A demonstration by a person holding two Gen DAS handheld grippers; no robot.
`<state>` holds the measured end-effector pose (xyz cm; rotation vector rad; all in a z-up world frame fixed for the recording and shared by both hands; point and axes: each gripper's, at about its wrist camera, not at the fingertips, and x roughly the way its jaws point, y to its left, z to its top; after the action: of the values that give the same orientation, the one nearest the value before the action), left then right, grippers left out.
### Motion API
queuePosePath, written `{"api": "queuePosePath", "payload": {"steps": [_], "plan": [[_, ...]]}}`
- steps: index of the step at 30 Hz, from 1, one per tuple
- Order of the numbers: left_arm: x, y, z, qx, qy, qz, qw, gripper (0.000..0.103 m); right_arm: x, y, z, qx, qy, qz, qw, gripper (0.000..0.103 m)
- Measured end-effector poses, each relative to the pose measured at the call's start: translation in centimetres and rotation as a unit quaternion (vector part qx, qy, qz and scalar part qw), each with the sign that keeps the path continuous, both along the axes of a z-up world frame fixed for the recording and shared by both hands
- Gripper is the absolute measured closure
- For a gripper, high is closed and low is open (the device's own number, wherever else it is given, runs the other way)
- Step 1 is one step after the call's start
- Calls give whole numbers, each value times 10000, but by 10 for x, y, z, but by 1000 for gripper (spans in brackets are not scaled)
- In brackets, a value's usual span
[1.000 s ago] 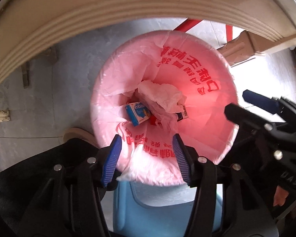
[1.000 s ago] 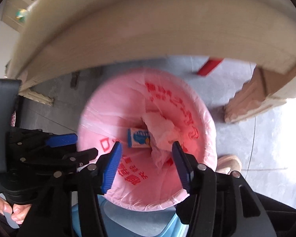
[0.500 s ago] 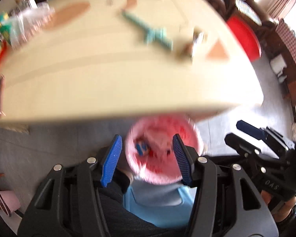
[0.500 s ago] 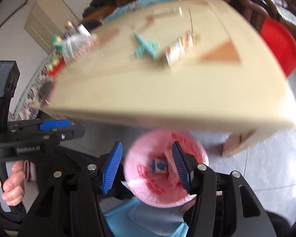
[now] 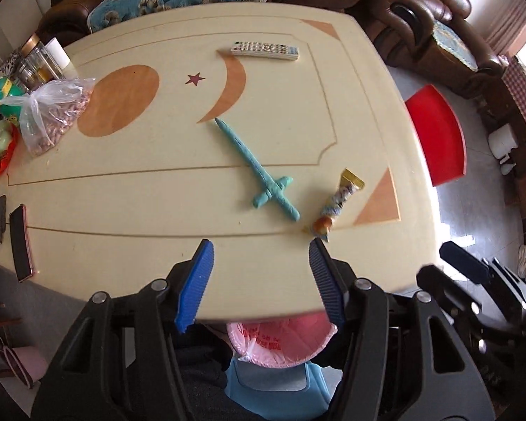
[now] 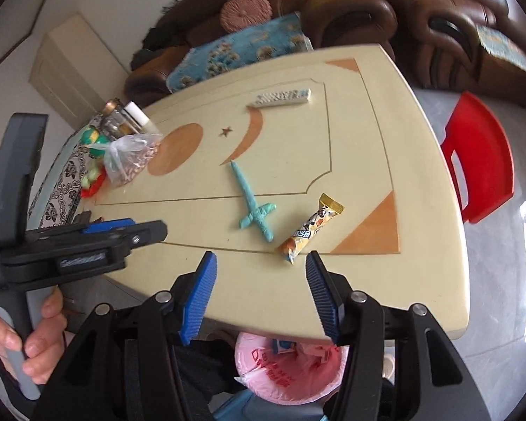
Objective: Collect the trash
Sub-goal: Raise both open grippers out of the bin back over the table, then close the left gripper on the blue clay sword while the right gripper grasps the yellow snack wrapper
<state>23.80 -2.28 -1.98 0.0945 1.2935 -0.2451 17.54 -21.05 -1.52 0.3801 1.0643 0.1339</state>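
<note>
Left gripper (image 5: 259, 273) is hanging over the table's (image 5: 129, 203) near edge, jaws opening, nothing between them. Right gripper (image 6: 259, 287) is sitting half-wide, also empty. The wrapper (image 6: 310, 233) is lying just ahead of the right gripper's right finger, near the table's right corner, long axis running diagonally from near-left to far-right. In the left view the wrapper (image 5: 336, 203) is lying ahead and right too. Right gripper is looking nearer. The bin (image 6: 291, 372) is sitting below the table edge, some trash already inside.
</note>
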Motion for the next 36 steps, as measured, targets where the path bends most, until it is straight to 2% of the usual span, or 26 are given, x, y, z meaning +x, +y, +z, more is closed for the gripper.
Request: {"api": "queuePosePath", "payload": {"steps": [9, 16, 22, 26, 36], "plan": [[58, -15, -60, -150, 817, 102, 9965, 47, 44, -7, -45, 27, 623, -148, 9979, 51], [91, -26, -97, -340, 1265, 103, 9913, 47, 70, -3, -81, 31, 984, -180, 9950, 51], [109, -25, -123, -484, 1549, 273, 9864, 47, 84, 0, -109, 1, 1242, -178, 9921, 51], [112, -30, -132, -464, 1597, 247, 9858, 47, 94, -1, -123, -8, 1349, -228, 9906, 51], [121, -40, -152, -531, 1778, 443, 9816, 47, 106, 7, -142, -195, 1449, -250, 9889, 51]]}}
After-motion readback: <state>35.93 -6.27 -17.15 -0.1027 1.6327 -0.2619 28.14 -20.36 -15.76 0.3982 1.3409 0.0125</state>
